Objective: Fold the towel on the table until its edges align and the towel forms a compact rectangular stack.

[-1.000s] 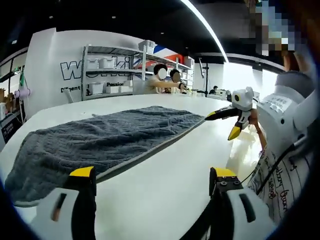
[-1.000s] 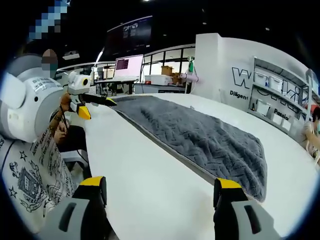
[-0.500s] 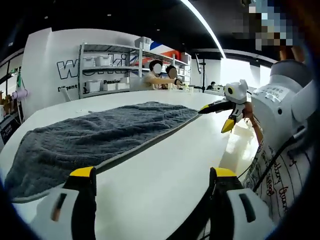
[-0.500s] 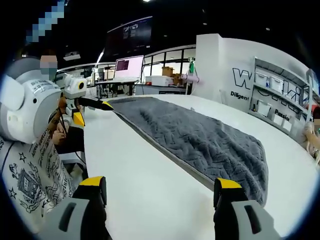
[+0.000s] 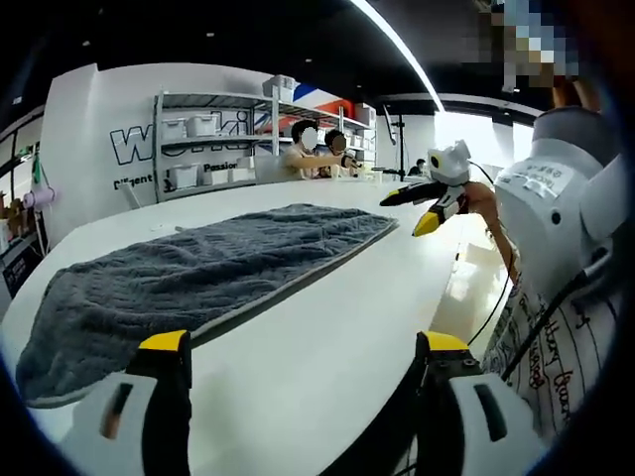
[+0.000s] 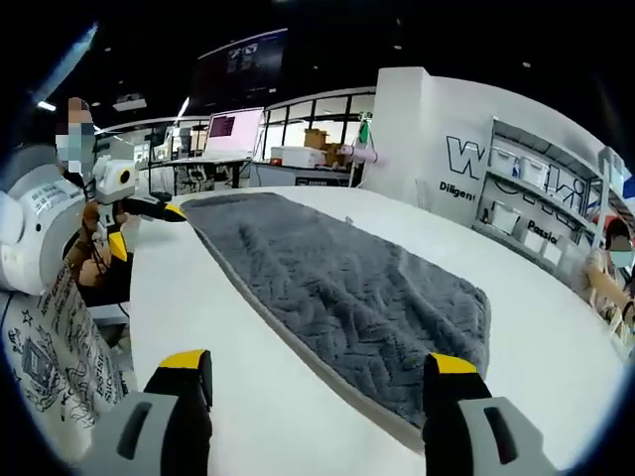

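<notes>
A grey ribbed towel (image 5: 208,273) lies spread flat and unfolded on the white table (image 5: 327,337). In the left gripper view my left gripper (image 5: 303,343) is open over bare table, just short of the towel's near long edge. Farther off, my right gripper (image 5: 405,212) hangs open by the towel's far corner. In the right gripper view the towel (image 6: 337,288) runs away from my open right gripper (image 6: 317,363), whose jaws stand at the towel's near end. The left gripper (image 6: 146,230) is open beside the far corner. Neither gripper holds anything.
Metal shelves (image 5: 213,139) with white bins stand behind the table, with people (image 5: 317,154) seated at its far side. A monitor (image 6: 223,127) and desks lie beyond the other end. The person's white sleeve (image 5: 556,198) and printed shirt (image 6: 50,347) crowd the table's front edge.
The right gripper has moved in toward the towel's end, so the towel now lies nearer its jaws. The left gripper has shifted slightly. The towel has not moved.
</notes>
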`<state>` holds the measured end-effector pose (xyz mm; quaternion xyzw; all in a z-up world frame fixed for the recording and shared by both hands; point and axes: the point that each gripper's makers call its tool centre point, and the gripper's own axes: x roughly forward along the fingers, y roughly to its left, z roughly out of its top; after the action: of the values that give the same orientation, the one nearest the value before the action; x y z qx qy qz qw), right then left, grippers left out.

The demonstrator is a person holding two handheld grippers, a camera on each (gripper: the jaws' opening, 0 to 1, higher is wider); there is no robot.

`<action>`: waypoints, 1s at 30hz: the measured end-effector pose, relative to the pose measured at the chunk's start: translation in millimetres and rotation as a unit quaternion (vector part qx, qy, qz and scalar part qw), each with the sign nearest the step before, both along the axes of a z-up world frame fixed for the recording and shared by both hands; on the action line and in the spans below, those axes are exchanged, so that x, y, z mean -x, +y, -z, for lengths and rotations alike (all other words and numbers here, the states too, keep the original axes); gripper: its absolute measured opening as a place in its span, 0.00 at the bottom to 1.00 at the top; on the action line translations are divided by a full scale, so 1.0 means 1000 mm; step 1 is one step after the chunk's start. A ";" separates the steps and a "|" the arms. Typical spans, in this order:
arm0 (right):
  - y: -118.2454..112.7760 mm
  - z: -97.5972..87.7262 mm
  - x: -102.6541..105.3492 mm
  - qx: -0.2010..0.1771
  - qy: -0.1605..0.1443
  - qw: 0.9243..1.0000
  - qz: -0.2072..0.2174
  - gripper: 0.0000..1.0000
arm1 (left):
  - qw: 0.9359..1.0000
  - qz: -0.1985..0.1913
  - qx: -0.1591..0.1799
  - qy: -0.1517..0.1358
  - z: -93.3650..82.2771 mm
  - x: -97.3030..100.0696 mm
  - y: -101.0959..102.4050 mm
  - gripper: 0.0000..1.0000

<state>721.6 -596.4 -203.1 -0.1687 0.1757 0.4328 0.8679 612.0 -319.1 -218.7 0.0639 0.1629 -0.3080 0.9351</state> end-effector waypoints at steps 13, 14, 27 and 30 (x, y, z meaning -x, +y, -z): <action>-0.014 -0.033 -0.064 -0.011 -0.008 1.000 0.022 0.87 | 1.000 0.001 -0.002 -0.018 -0.011 0.008 -0.001 0.98; -0.015 -0.034 -0.070 -0.011 -0.008 1.000 0.026 0.86 | 1.000 0.001 -0.002 -0.019 -0.012 0.008 -0.001 0.98; -0.037 -0.058 -0.161 -0.011 -0.026 0.995 0.091 0.73 | 1.000 0.003 0.003 -0.023 -0.016 0.011 -0.001 0.98; -0.042 -0.063 -0.184 -0.017 -0.029 0.993 0.112 0.71 | 1.000 0.003 0.000 -0.021 -0.014 0.011 0.000 0.98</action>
<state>906.0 -638.3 -140.6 -0.1455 0.1607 0.3307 0.9185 601.2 -319.6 -204.3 0.0703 0.1433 -0.3092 0.9375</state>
